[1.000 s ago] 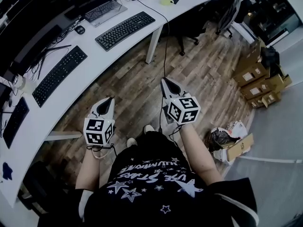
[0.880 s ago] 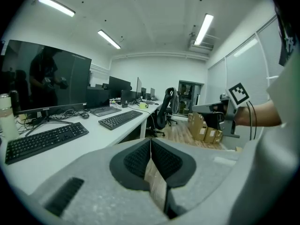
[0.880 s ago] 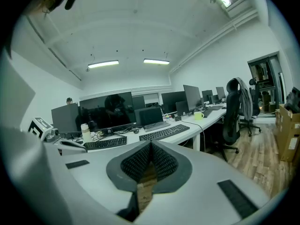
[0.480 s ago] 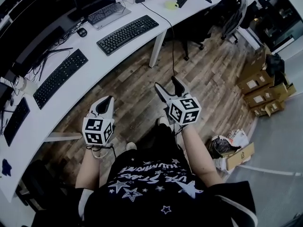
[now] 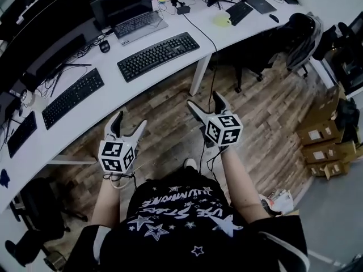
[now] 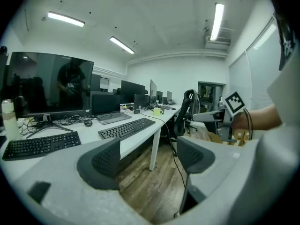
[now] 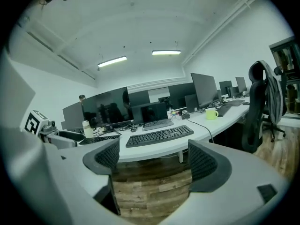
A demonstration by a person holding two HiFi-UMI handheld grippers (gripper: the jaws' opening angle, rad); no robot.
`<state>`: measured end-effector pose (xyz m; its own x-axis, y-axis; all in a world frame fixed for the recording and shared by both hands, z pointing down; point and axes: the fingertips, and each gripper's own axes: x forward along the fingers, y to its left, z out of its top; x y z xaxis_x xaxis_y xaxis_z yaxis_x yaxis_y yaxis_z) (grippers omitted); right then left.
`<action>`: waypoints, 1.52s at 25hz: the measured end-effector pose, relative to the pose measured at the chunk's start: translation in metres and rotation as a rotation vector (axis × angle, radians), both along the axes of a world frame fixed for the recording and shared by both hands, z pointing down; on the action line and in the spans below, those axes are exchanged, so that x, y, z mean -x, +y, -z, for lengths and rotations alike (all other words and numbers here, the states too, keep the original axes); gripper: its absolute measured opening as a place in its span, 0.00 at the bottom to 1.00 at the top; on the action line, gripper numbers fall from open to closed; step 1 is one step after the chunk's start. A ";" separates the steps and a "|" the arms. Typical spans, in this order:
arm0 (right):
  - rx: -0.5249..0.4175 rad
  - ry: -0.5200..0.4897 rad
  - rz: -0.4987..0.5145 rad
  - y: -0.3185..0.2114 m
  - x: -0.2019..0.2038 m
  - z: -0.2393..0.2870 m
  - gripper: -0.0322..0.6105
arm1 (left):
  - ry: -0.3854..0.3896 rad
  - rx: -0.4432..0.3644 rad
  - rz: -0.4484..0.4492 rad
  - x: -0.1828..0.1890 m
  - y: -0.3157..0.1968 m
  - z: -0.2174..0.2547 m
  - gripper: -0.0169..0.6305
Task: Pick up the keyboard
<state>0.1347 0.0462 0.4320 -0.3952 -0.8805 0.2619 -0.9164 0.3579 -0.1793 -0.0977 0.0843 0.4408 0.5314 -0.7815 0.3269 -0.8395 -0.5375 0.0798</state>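
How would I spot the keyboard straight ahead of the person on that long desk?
Find the long white desk across the top of the head view, then its white leg near the middle. The keyboard lies just above that leg, before an open laptop. Unlike the black keyboard to its left, a dark cable drops off the desk past its right end.

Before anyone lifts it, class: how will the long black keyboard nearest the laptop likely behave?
The long black plastic keyboard looks flat and rigid, so probably stiff. Lifted by one end, its length may make it tilt. The thin black cable beside it might snag.
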 end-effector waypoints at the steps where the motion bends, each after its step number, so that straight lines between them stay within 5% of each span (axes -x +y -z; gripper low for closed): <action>1: 0.000 0.003 0.020 -0.010 -0.009 0.001 0.73 | 0.010 0.000 0.013 -0.010 -0.004 0.001 0.61; 7: 0.012 0.002 0.127 -0.048 -0.047 0.000 0.78 | -0.003 0.017 0.111 -0.049 -0.015 -0.002 0.68; 17: 0.071 0.026 0.226 -0.084 -0.060 -0.025 0.80 | -0.061 0.064 0.233 -0.055 -0.026 -0.007 0.70; 29: 0.117 0.054 0.156 -0.160 -0.078 -0.038 0.80 | -0.121 0.098 0.135 -0.067 -0.132 -0.039 0.70; 38: 0.121 0.165 0.192 -0.260 -0.045 -0.030 0.80 | -0.115 0.090 0.079 -0.050 -0.239 -0.044 0.70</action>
<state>0.1794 -0.2141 0.4616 -0.4949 -0.7521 0.4352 -0.8543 0.5128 -0.0853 -0.0480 -0.1544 0.4850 0.4244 -0.7842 0.4528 -0.8852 -0.4644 0.0254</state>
